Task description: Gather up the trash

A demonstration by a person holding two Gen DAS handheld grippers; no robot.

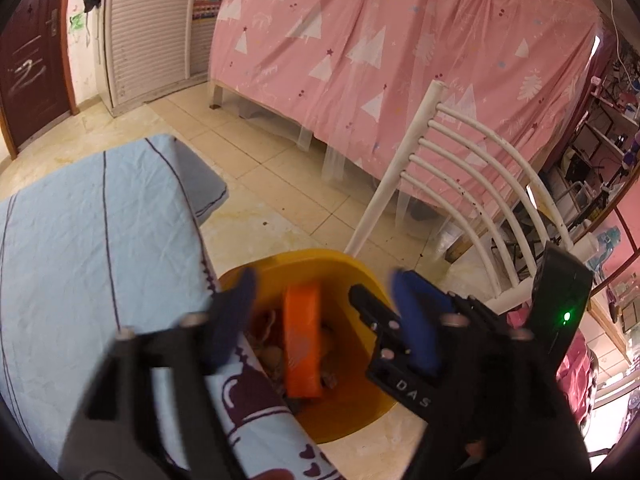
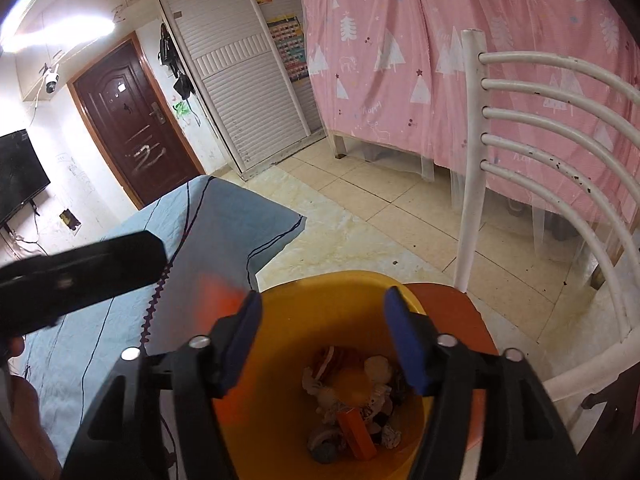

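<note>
A yellow bin (image 1: 352,276) (image 2: 340,292) stands beside the bed, directly under both grippers. It holds crumpled paper and wrappers (image 2: 376,372) and a small orange box (image 2: 356,432). My left gripper (image 1: 322,284) is open above the bin. An orange packet (image 1: 302,340) stands upright between its blue fingers (image 1: 416,320), touching neither pad. My right gripper (image 2: 322,304) is open too, with only the bin's inside showing between its fingers. Left of it an orange blur (image 2: 216,292) shows. A soft yellow blur (image 2: 352,384) lies over the trash.
A bed with a light-blue sheet (image 1: 92,240) (image 2: 224,224) borders the bin on the left. A white chair back (image 1: 472,168) (image 2: 560,128) and an orange seat (image 2: 452,312) stand right of it. Beyond are tiled floor (image 1: 280,168) and a pink curtain (image 1: 380,48).
</note>
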